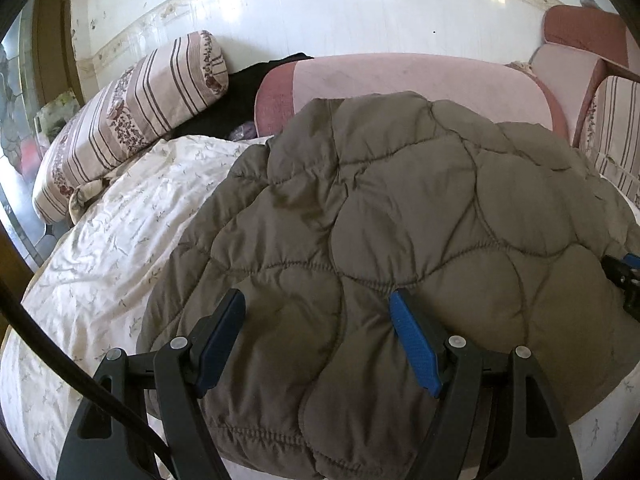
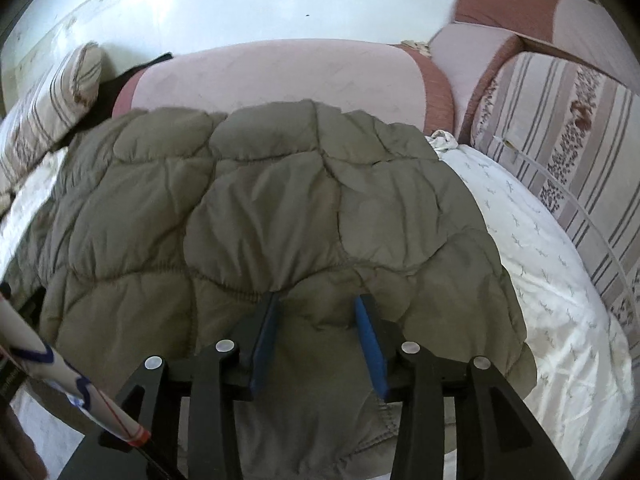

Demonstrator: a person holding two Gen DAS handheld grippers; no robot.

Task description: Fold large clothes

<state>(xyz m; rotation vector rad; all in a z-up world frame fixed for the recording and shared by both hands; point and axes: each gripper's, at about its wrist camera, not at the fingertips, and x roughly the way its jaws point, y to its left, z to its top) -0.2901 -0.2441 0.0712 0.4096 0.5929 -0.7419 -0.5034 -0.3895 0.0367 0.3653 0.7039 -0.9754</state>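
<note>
An olive-brown quilted padded jacket lies spread on a white printed bed sheet. My left gripper hovers over the jacket's near part. Its blue-padded fingers stand wide apart, and a puff of fabric lies between them, not pinched. My right gripper is over the near edge further right. Its jaws are narrower, with a bulge of jacket between the pads, and I see no firm pinch. The jacket's near hem is hidden under both grippers.
A long pink bolster lies behind the jacket against the white tiled wall. A striped floral pillow sits at the left, with a dark garment beside it. Striped cushions line the right. A black cable crosses my left view.
</note>
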